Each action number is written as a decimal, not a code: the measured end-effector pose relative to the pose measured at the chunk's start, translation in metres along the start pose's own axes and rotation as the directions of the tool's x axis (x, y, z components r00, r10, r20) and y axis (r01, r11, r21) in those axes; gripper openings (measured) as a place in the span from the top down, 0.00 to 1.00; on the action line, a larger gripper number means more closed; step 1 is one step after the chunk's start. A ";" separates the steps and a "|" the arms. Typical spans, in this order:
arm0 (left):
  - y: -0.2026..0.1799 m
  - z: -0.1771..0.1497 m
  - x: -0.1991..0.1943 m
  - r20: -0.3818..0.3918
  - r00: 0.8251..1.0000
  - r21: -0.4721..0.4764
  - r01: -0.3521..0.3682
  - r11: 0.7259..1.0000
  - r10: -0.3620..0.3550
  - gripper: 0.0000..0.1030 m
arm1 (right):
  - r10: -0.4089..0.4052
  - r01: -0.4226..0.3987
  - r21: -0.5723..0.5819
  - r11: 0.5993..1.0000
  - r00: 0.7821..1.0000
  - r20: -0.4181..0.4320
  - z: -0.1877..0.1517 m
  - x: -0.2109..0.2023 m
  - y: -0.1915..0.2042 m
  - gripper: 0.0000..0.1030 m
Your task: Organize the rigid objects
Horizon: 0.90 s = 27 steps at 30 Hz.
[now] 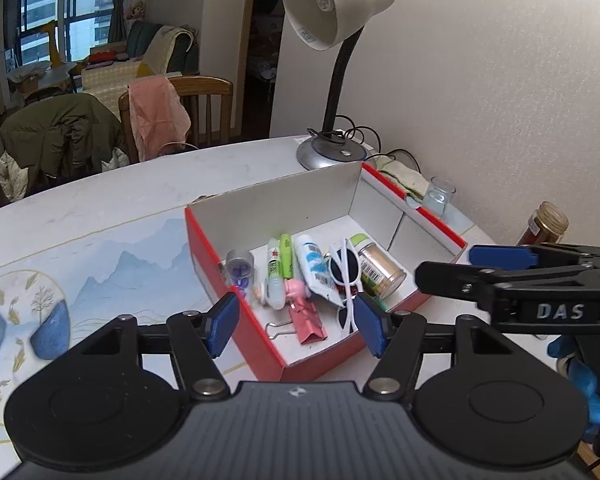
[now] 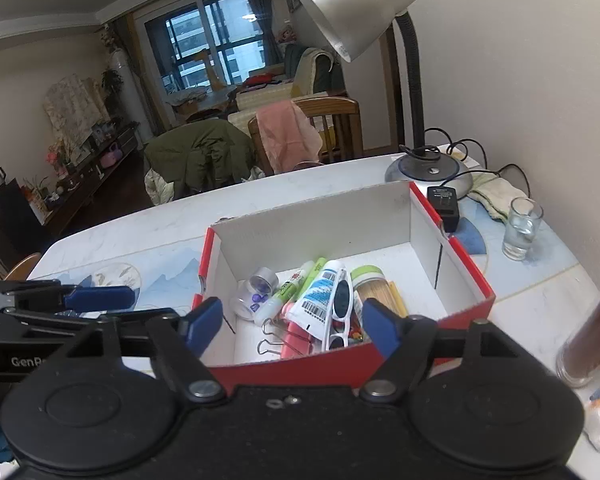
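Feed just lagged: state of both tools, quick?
Left tool: open, holding nothing, above the near end of the red box.
Right tool: open, holding nothing, above the same box.

Matt cardboard box, glossy plastic sunglasses, brushed-metal lamp shade, wooden chair.

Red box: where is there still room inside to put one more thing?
The far half of the red box is bare, between the back wall and the white sunglasses. The near end is crowded: tube, green-lidded jar, binder clips.
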<state>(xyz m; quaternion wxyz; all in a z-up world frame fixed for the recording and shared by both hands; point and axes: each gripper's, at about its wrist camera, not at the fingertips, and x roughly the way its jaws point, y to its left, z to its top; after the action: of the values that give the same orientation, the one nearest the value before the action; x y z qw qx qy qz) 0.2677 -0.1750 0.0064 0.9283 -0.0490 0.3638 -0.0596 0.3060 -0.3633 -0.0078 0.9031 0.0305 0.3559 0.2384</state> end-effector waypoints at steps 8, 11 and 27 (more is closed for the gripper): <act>0.008 -0.012 -0.011 0.017 1.000 -0.018 -0.010 1.000 0.010 0.19 | -0.015 0.015 0.020 1.000 0.999 0.032 -0.011 -0.014 0.005 0.06; 0.010 -0.015 -0.016 0.024 1.000 -0.027 -0.002 1.000 0.003 0.16 | -0.023 0.022 0.027 0.999 0.998 0.050 -0.014 -0.019 0.007 0.02; 0.013 -0.025 -0.031 0.064 0.998 -0.033 -0.007 0.999 0.009 0.00 | -0.065 0.060 0.052 0.997 0.993 0.100 -0.026 -0.035 0.014 0.00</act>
<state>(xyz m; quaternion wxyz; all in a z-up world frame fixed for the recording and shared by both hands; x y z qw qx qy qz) 0.2290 -0.1585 0.0067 0.9388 -0.0645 0.3349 -0.0486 0.2609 -0.3694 -0.0024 0.9261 0.0534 0.3158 0.1994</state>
